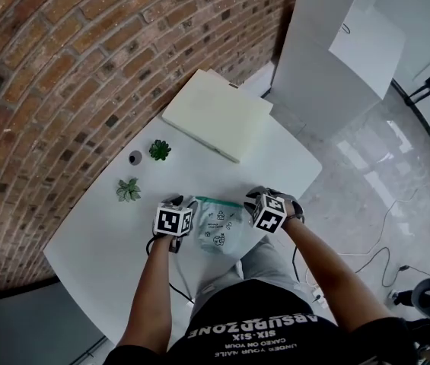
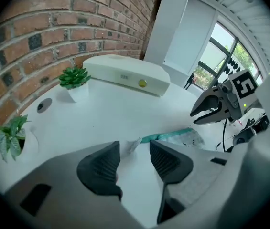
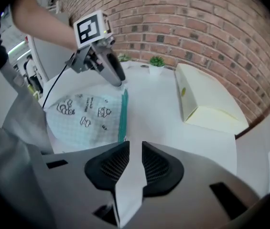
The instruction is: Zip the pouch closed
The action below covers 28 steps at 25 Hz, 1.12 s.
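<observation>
Lying flat on the white table [image 1: 100, 242], the pouch [image 1: 218, 226] sits near the person's edge, btwn the two grippers. Its teal zip strip [image 3: 124, 111] runs along the far side, facing the cream box [image 1: 215, 112]. The pouch is pale and checked, w/ small dark cartoon prints. Can't tell if the zip is fully closed.

L gripper [image 2: 135, 157]: jaws spread wide, pads touching nothing. A whitish corner of the pouch shows just past the gap, at the end of the zip strip, not pinched. In the head view it's at the pouch's left end, pointing steeply down.

R gripper [image 3: 135, 160]: jaws apart by a narrow slot, w/ only bare table seen thru it, pads pinching nothing. The near end of the zip strip lies just beyond its left pad. In the head view it's at the pouch's right end, also angled down.

Each gripper shows in the other's view, tips close to the zip strip's ends.

Elsewhere on the table, well apart from the pouch: two small potted plants [image 1: 160, 150] [image 1: 129, 190] w/ a small grey round thing [image 1: 135, 157] btwn them, all near the brick wall [image 1: 47, 67].
</observation>
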### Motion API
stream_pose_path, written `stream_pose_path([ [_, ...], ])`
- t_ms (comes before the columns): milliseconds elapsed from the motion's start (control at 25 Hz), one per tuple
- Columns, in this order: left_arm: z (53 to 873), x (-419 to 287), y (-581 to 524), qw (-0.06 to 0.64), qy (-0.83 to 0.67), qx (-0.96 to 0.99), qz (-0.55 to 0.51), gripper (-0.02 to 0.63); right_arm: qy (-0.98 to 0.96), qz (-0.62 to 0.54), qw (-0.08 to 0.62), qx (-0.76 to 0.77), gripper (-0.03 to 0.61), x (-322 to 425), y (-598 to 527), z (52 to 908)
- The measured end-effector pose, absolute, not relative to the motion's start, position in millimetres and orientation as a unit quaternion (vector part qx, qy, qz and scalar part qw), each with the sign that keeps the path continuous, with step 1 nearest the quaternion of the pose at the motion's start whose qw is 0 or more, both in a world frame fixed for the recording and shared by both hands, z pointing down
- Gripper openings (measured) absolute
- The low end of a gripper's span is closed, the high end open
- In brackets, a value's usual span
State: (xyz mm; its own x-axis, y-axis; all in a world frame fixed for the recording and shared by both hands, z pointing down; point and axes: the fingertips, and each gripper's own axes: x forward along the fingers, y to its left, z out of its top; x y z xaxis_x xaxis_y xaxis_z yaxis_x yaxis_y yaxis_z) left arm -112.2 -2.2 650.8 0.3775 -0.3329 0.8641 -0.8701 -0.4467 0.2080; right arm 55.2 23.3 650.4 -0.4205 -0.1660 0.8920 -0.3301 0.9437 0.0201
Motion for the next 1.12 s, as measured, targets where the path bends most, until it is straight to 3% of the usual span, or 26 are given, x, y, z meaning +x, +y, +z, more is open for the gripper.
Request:
stream_pose_path([
  [320, 607, -101, 1, 0.295, -0.438, 0.777, 0.343, 0.186, -0.860, 0.141, 0.419, 0.256, 0.075, 44, 16, 600],
  [600, 572, -91, 7, 0.283, -0.467, 0.785, 0.292, 0.175, -0.868, 0.187, 0.319, 0.330, 0.022, 35, 19, 558],
  [880, 527, -78, 18, 0.270, -0.479, 0.799, 0.244, 0.061, -0.874, 0.195, 0.249, 0.369, -0.002, 29, 27, 520],
  [1120, 511, -70, 32, 0.259, -0.476, 0.806, 0.239, 0.012, -0.878, 0.214, 0.222, 0.366, -0.002, 19, 45, 510],
])
